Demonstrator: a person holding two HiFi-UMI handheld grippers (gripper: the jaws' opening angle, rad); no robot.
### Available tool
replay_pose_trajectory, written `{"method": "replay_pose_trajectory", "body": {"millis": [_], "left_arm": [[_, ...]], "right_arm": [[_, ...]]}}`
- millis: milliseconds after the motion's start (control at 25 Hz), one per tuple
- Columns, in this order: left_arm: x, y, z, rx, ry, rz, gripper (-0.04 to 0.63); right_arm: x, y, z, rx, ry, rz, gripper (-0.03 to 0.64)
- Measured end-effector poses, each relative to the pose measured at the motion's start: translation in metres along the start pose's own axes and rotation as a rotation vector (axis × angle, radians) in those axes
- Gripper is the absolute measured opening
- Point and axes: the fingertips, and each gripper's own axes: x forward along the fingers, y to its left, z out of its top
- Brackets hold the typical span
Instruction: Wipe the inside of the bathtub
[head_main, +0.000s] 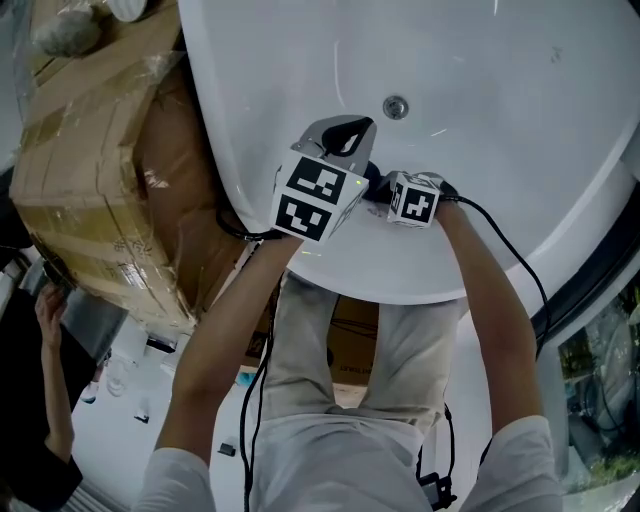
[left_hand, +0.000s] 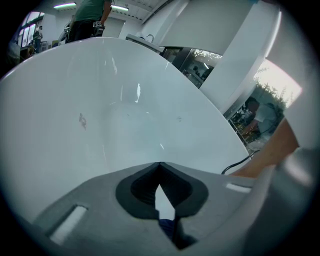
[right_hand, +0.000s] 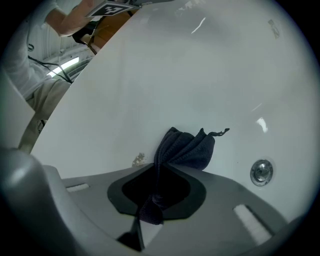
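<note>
A person leaned over the near rim of a white bathtub (head_main: 520, 130), which filled the head view from 11 to 3 o'clock, a gripper in each hand. The right gripper (right_hand: 159, 169) was clamped on a dark cloth (right_hand: 186, 148). The cloth's bunched end fanned out past the jaw tips toward 1 o'clock, in front of the tub's inner wall, though whether it touched the wall could not be made out. A round metal fitting (right_hand: 261, 171) sat in the wall at 4 o'clock from the cloth, near but apart from it, and a small brownish speck (right_hand: 138, 159) marked the white surface just beside the cloth at 8 o'clock.

The left gripper (left_hand: 159, 167) pointed into the tub with its jaws drawn together and nothing between their tips. From above, its marker cube was just beside the right gripper's cube, at 9 o'clock from it, with the fitting at 12 o'clock of both. A black cable (head_main: 505, 245) trailed from the right gripper toward 4 o'clock. Plastic-wrapped cardboard boxes (head_main: 90, 170) stood against the tub's outer side at 9 o'clock.
</note>
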Motion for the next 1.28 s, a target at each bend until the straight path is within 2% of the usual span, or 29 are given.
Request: {"method": "replay_pose_trajectory", "body": {"millis": [880, 1280], "left_arm": [[-0.033, -0.026, 0.001, -0.004, -0.005, -0.029, -0.002], [-0.06, -0.035, 0.013, 0.018, 0.0, -0.027, -0.002]], "right_arm": [[-0.028, 0.082, 0.042, -0.034, -0.044, 0.084, 0.046], [-0.05, 0.138, 0.064, -0.042, -0.059, 0.173, 0.046]]}}
